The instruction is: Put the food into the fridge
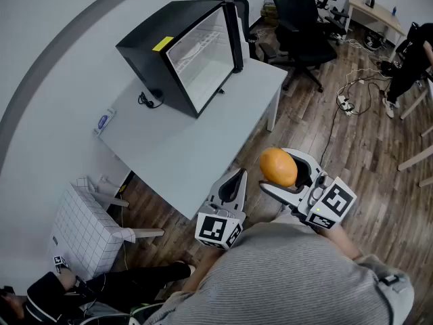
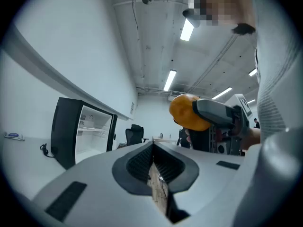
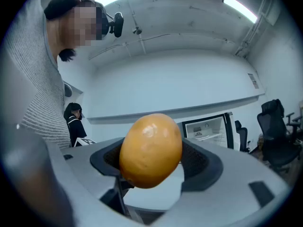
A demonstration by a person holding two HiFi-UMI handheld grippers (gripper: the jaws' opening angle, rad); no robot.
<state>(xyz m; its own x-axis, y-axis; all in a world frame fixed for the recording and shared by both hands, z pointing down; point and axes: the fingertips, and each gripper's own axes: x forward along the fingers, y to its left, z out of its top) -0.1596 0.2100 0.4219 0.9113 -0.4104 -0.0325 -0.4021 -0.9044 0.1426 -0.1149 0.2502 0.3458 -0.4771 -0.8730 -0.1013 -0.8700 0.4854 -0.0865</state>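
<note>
I see 1 smooth orange-yellow fruit (image 1: 278, 167), oval, clamped between the jaws of my right gripper (image 1: 279, 172) and held in the air, well apart from the fridge (image 1: 150, 49). That small black fridge stands on the white table (image 1: 183, 147), door swung open, white inside with a wire shelf.

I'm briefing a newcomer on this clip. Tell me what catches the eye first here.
The orange-yellow fruit stands out most, clamped in the right tool beside the white table. Next is the small black fridge at the table's far end, its door open and its white inside showing. The left tool, next to the fruit, is shut and empty.
</note>
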